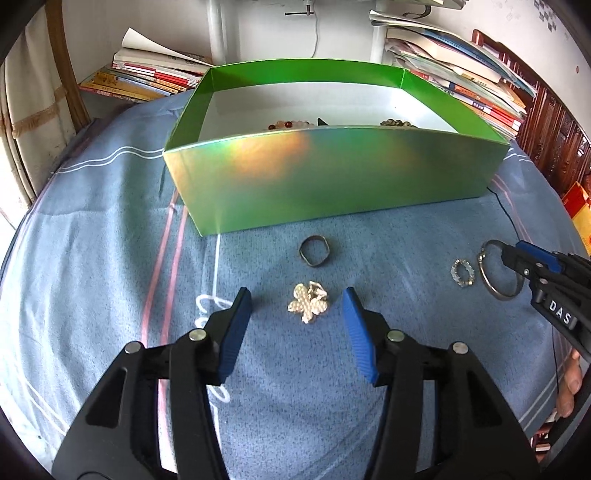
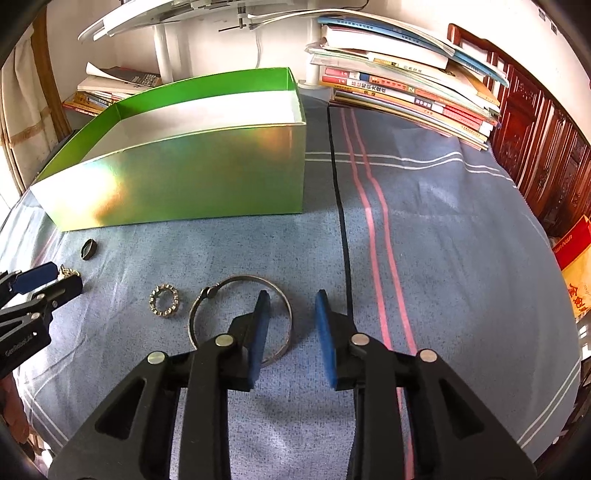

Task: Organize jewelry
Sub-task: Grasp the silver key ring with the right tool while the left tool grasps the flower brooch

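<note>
Pearl-studded, flower-shaped brooch (image 1: 308, 301) is lying on the blue striped cloth (image 1: 110, 240), in front of the shiny green cardboard box (image 1: 332, 177) and between the spread blue pads of the left gripper (image 1: 297, 304), which is standing released around it without touching. Just nearer the box, a dark, bent metal ring (image 1: 314, 250) is resting flat on the cloth. To the right of the brooch, a small crystal-beaded ring (image 1: 462, 272) is lying just beside a large silver hinged hoop (image 2: 240, 319). The right gripper (image 2: 291, 306) is hovering released over the hoop's right arc, one pad inside the circle and the other outside it; whether either pad is touching the wire cannot be told. Inside the box, a strand of reddish and pale beads (image 1: 291, 124) and a strand of olive beads (image 1: 397, 123) are showing just above the near wall. Behind the box, stacks of books (image 2: 406, 92) are sitting on either side of a white post (image 1: 218, 33).
</note>
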`<action>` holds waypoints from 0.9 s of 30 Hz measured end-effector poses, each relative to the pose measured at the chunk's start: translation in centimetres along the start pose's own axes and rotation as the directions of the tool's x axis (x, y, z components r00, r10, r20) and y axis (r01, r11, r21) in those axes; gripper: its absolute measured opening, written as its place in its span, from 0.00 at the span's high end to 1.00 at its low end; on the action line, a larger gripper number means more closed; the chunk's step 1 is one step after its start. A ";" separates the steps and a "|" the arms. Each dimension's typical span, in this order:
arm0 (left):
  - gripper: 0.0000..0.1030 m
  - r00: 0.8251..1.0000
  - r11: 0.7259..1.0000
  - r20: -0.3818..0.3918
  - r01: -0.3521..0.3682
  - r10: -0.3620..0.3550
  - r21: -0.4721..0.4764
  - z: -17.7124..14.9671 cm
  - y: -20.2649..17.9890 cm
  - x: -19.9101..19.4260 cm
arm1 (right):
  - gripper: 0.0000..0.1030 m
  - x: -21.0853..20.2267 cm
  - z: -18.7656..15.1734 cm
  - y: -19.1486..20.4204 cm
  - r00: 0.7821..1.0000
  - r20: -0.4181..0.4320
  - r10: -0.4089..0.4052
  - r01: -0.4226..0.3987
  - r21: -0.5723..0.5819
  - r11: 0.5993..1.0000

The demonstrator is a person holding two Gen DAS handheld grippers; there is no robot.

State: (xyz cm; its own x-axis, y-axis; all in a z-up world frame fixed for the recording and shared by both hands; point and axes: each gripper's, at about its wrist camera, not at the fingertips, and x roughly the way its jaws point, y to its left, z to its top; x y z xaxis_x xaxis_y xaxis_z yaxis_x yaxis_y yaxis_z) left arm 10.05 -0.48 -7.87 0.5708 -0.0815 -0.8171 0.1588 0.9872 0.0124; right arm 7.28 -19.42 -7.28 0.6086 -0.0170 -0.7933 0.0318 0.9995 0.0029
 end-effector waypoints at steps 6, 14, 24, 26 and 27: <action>0.77 1.000 1.000 0.006 -0.006 0.006 -0.007 -0.1 -0.2 -0.3 | 0.84 0.1 0.1 0.5 1.000 0.000 0.023 -0.023 -0.015 1.000; 0.76 1.000 1.000 0.005 0.002 -0.002 -0.017 -0.2 0.2 -0.3 | 0.94 0.2 0.2 1.6 1.000 -0.001 0.013 -0.013 -0.038 0.999; 0.54 1.000 1.000 0.000 -0.012 0.012 -0.013 -0.1 0.1 -0.2 | 0.91 0.2 0.3 1.4 1.000 -0.002 0.011 -0.011 -0.025 1.000; 0.67 1.000 1.000 0.001 -0.005 0.005 -0.011 0.0 0.0 -0.2 | 0.92 0.2 0.3 1.4 1.000 0.002 0.012 -0.012 -0.032 0.999; 0.75 1.000 1.000 0.003 -0.004 0.004 -0.010 0.0 0.0 -0.2 | 0.94 0.2 0.3 1.4 1.000 0.001 0.019 -0.019 -0.033 0.999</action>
State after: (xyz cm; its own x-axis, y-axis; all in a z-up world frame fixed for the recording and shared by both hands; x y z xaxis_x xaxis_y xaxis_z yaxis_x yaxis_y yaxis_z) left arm 9.95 -0.46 -7.72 0.5735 -0.0776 -0.8155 0.1486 0.9888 0.0104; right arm 7.67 -18.03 -7.29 0.6100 0.0021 -0.7924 -0.0057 1.0000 -0.0018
